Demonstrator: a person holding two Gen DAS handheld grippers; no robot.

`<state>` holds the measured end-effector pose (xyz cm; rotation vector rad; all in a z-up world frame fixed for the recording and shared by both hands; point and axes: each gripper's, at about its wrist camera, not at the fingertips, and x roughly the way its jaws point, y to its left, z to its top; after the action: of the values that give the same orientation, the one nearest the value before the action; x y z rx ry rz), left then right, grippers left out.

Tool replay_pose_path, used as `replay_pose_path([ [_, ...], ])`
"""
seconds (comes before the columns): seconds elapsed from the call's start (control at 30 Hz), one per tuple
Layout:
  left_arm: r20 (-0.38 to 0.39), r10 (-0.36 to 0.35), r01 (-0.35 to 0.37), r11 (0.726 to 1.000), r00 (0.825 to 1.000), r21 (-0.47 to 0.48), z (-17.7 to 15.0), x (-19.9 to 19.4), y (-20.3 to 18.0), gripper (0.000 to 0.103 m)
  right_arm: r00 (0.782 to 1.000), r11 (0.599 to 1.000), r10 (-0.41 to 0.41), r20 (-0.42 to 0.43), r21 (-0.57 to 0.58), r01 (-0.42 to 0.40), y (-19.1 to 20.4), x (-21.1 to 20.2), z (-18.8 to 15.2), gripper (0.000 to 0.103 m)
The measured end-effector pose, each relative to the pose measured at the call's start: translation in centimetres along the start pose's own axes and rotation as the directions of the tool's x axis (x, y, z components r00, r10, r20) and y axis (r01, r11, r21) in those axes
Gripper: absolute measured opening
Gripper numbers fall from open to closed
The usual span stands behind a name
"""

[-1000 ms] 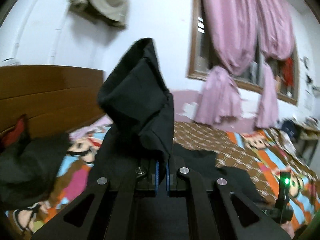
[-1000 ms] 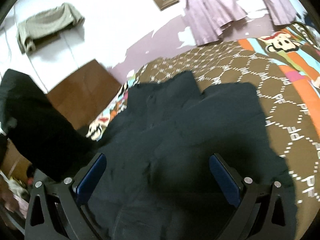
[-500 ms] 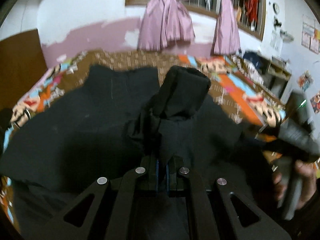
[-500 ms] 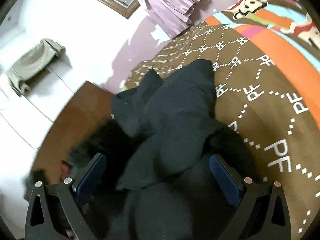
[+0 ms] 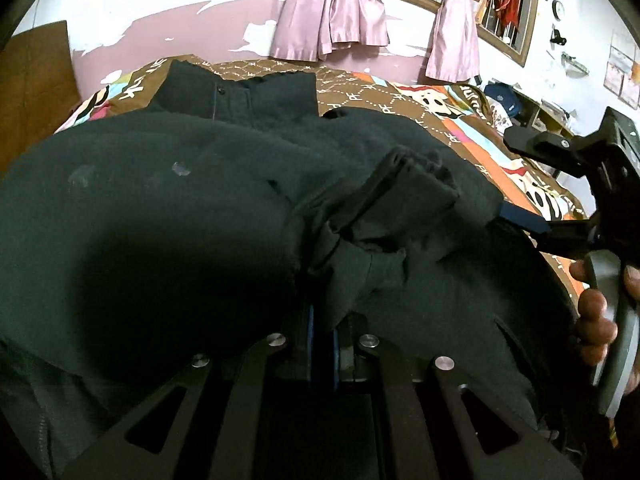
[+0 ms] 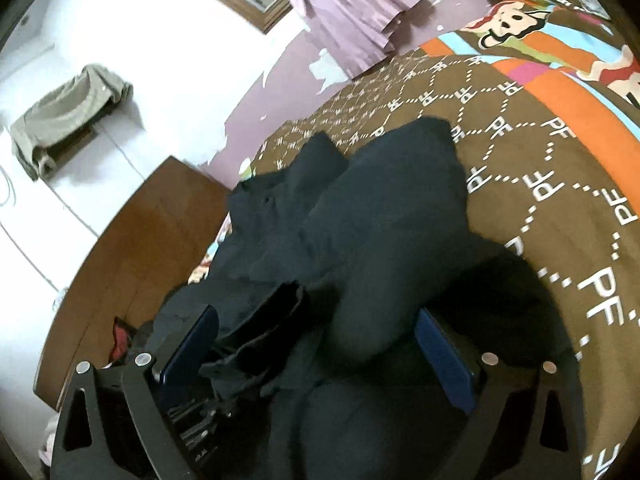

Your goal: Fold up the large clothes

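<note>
The black garment (image 5: 168,208) lay spread across the bed (image 5: 400,92), its collar end toward the far wall and its bulk covering most of the patterned cover. The left gripper (image 5: 323,332) was clenched on a gathered piece of that cloth, what looked like a sleeve, whose cuff (image 5: 416,188) flopped forward over the body of the garment. The right gripper (image 6: 316,344) stood released with its 2 fingers (image 6: 444,356) wide apart, straddling a soft mound of the same garment (image 6: 384,216) without pinching it; a hand (image 5: 596,316) could be seen on its handle at the right edge of the left view.

Judging by the way it sagged and bunched, the cloth was thick, soft and fairly heavy for a garment, with no stiffness to keep a fold in place by itself. It would likely drape and drag rather than slide cleanly, and a pinch on 1 layer could pull the layers beneath out of line. Seams, the cuff, the hem or the collar edge looked like the surest places to take hold, since doubled fabric there gives the fingers more to bite on. The rumpled hump in the middle would probably need flattening before any neat fold
</note>
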<state>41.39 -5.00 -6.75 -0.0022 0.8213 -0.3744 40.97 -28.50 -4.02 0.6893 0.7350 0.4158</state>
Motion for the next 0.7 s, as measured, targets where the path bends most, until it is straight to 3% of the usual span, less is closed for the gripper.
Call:
replay_pose_path([
  [0.2,0.018,-0.039,0.039,0.999,0.999,-0.037,-0.5,0.0,0.6,0.004,0.999,0.999,0.008,-0.051,-0.048,-0.011,1.9,1.1,-1.0,0.094],
  [0.37,0.028,-0.051,0.052,0.997,0.998,-0.049,-0.6,-0.2,0.6,0.004,0.981,0.988,0.127,-0.145,0.105,-0.112,0.7,4.0,-0.3,0.089],
  [0.43,0.029,-0.048,0.050,0.998,0.998,-0.045,-0.6,-0.3,0.5,0.004,0.976,0.983,0.124,-0.177,0.154,-0.097,0.2,5.2,0.1,0.074],
  [0.5,0.030,-0.046,0.048,0.998,0.998,-0.042,-0.7,-0.3,0.4,0.004,0.971,0.984,0.091,-0.219,0.170,-0.054,0.1,6.3,0.4,0.050],
  [0.53,0.029,-0.045,0.046,0.998,0.999,-0.039,-0.7,-0.3,0.4,0.005,0.969,0.984,0.080,-0.233,0.173,-0.040,0.1,6.6,0.5,0.046],
  [0.6,0.027,-0.043,0.044,0.998,0.999,-0.033,-0.8,-0.4,0.3,0.005,0.967,0.983,0.083,-0.239,0.180,-0.040,0.2,6.8,0.4,0.014],
  [0.7,0.008,-0.034,0.034,0.999,0.999,-0.012,-0.8,-0.9,-0.1,0.009,0.970,0.989,0.086,-0.227,0.134,-0.057,0.7,6.1,0.4,0.006],
])
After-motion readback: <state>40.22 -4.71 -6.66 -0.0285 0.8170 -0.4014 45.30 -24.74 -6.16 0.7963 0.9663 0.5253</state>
